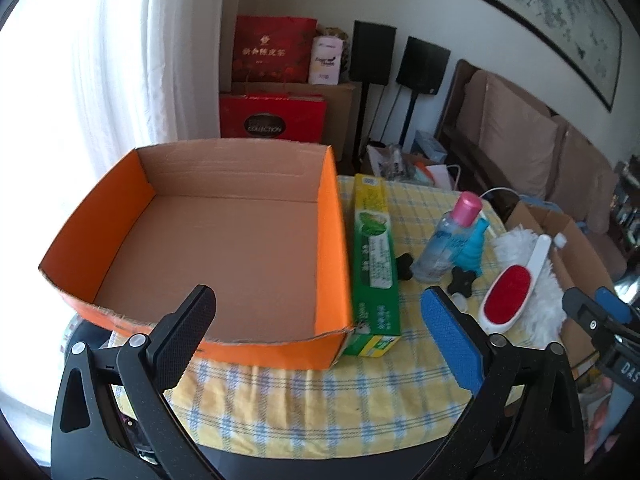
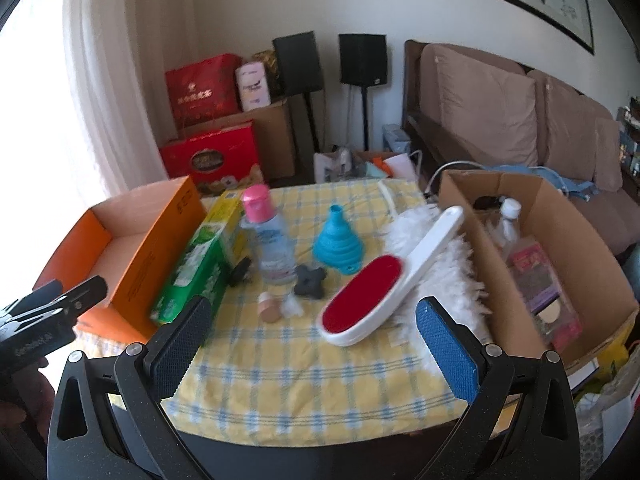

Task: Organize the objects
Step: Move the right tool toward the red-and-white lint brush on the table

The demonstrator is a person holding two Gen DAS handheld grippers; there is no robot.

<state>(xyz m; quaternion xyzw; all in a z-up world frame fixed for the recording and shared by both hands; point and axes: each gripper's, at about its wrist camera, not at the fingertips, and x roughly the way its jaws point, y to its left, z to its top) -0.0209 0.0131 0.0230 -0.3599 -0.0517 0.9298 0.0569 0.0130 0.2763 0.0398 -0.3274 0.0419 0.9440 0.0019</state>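
Note:
An empty orange cardboard tray sits on the left of the checked tablecloth. A green toothpaste box lies along its right wall. Right of that stand a clear bottle with a pink cap and a blue folding funnel. A red-and-white lint brush rests on a white fluffy duster. My left gripper hovers open before the tray's front edge. My right gripper hovers open just short of the brush. Neither holds anything.
Two black star knobs, a small beige cap and a white scrap lie mid-table. A brown cardboard box with a bottle and packets stands at the right. Sofa, speakers and red gift bags lie beyond.

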